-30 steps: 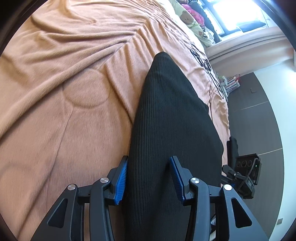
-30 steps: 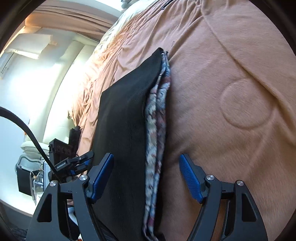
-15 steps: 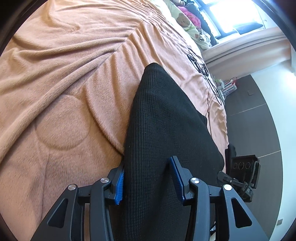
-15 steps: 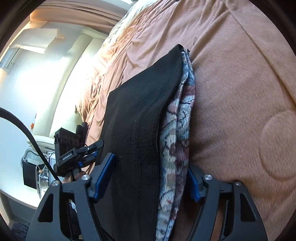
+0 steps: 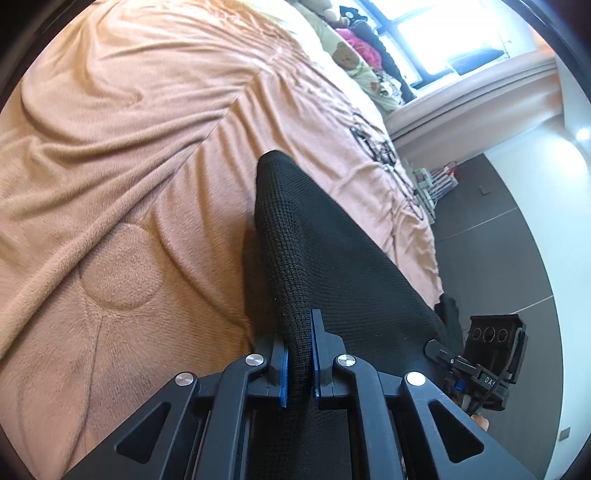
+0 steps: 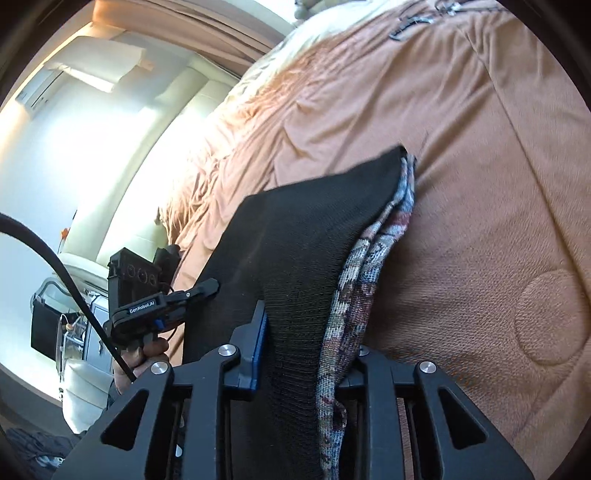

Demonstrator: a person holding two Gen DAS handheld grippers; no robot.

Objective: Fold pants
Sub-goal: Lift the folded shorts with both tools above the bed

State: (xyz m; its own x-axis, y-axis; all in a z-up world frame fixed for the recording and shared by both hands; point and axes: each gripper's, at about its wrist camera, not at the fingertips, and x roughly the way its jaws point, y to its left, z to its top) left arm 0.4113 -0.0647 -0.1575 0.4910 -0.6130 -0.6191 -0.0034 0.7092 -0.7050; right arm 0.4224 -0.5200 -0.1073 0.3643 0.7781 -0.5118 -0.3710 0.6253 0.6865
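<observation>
We had both tools on the black knit pants [image 5: 332,258], which lay folded on the peach blanket [image 5: 129,166] of the bed, near its edge above the dark floor [image 5: 498,240]. Our left tool [image 5: 298,354] had just been closing, and its blue pads [image 5: 283,363] were pressed tight on a raised ridge of the black fabric along one edge of the garment. Our right tool [image 6: 303,354] had also just been closing and was pinching the other edge, where the black cloth and its patterned lining [image 6: 354,295] bunched between the pads; only the near blue pad [image 6: 258,339] showed, the far one being hidden by the lining. In the right wrist view the left tool [image 6: 207,288] reached the pants from the side, held in a hand [image 6: 144,354]. Stuffed toys [image 5: 347,55] sat by the window [image 5: 461,29].
</observation>
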